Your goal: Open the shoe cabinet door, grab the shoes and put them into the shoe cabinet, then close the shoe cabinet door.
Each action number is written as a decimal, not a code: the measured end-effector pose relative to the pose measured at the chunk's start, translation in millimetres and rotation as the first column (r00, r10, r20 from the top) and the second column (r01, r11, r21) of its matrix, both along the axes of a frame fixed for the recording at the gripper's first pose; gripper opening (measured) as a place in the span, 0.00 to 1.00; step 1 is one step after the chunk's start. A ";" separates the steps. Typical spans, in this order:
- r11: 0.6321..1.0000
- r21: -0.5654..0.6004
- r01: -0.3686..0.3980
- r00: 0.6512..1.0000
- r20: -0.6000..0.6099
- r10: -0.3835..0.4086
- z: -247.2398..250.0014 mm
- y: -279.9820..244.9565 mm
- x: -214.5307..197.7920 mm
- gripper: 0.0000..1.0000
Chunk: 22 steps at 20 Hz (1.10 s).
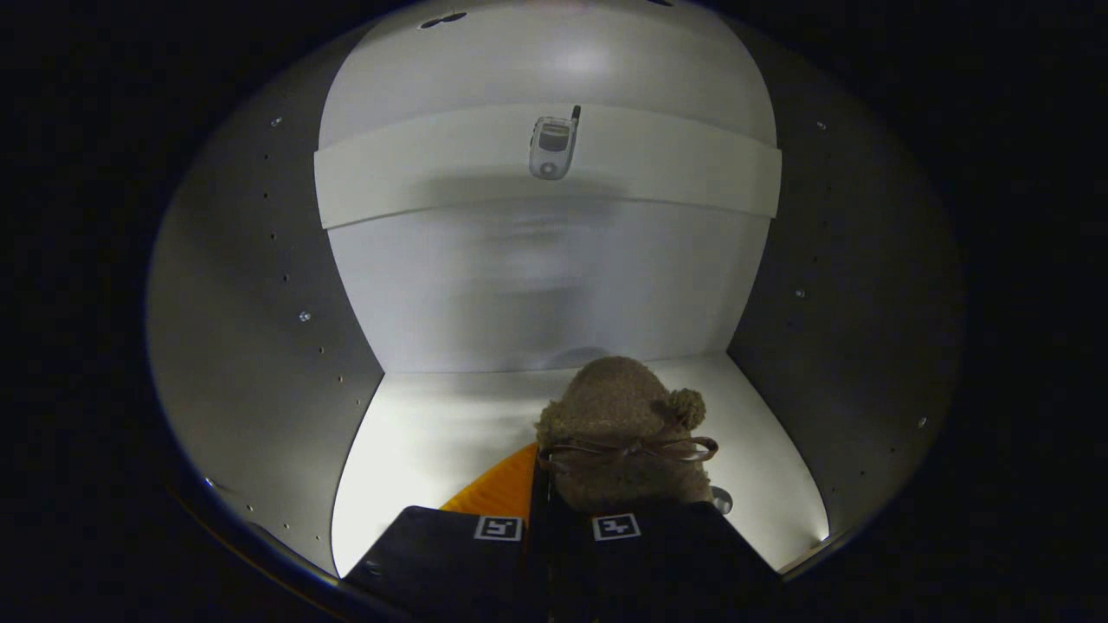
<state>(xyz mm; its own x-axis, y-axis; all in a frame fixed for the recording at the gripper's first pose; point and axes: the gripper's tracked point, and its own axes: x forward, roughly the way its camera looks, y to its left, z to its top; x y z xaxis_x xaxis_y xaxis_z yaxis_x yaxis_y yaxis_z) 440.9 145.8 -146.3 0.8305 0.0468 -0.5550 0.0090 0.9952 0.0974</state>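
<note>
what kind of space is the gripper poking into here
Most likely the inside of a white shoe cabinet: a bare white floor, a shelf across the back with a small flip phone on it, and side walls dotted with peg holes. The gripper is shut on a fuzzy brown slipper.

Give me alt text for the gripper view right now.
The gripper, fingers nearly together, holds a fuzzy brown slipper with a ribbon bow on the white floor inside the shoe cabinet. Above, a small flip phone sits on the white shelf.
</note>
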 end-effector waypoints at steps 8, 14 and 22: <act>0.999 0.032 -0.037 0.999 0.001 0.037 20.4 4.5 -26.6 0.64; 0.996 0.077 -0.046 0.999 0.029 0.044 43.5 -1.8 -58.1 0.95; 0.993 0.114 -0.024 0.980 0.197 0.001 100.1 -30.0 -101.6 0.98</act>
<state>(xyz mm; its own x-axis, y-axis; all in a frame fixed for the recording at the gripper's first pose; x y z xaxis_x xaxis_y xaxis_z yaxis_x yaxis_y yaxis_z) 339.3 115.8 -46.2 0.9217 0.1121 -0.3714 -0.0343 0.9772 0.2098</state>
